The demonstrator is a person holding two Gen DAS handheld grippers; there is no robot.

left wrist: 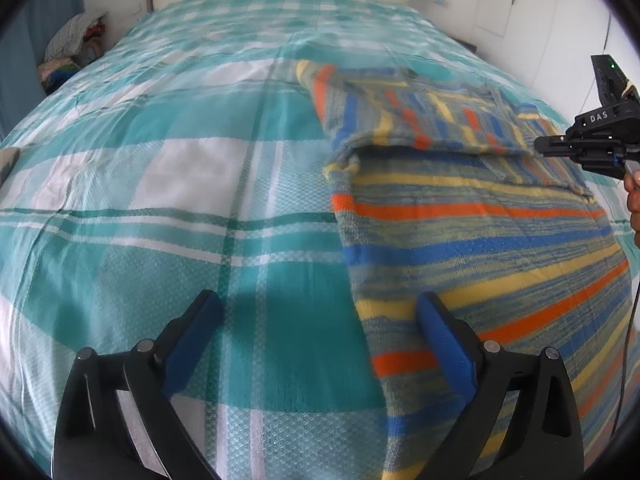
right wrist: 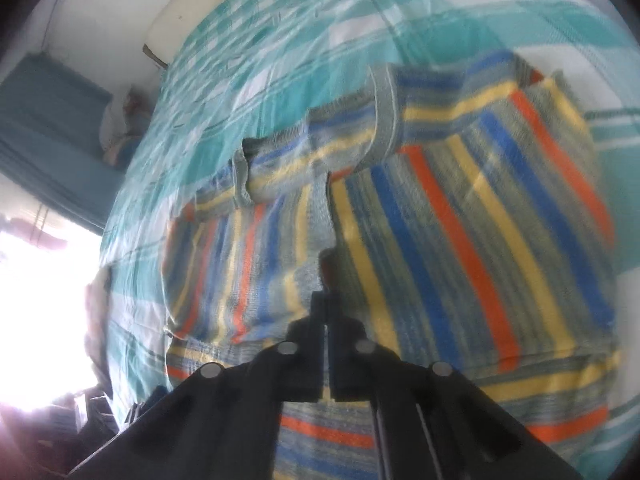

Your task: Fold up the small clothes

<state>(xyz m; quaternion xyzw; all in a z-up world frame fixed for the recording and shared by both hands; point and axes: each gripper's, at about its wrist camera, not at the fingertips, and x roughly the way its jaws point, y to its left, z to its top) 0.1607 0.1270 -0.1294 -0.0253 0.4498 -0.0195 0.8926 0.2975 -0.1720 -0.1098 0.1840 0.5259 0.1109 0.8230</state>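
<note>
Your left gripper [left wrist: 320, 320] was spread wide above the bed, one blue pad [left wrist: 444, 344] over the near edge of the striped garment [left wrist: 480, 232], the other over the teal checked bedspread [left wrist: 160, 160], with nothing pinched between them. Your right gripper [right wrist: 325, 304] had its jaws pressed together over the same garment; whether cloth was caught between them could not be told. That garment lay flat on the bedspread, its far part folded over itself.

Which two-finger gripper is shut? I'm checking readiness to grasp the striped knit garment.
The right gripper: its black fingers meet, gripping nothing. The left gripper stands wide open, straddling the striped knit garment's edge.
</note>
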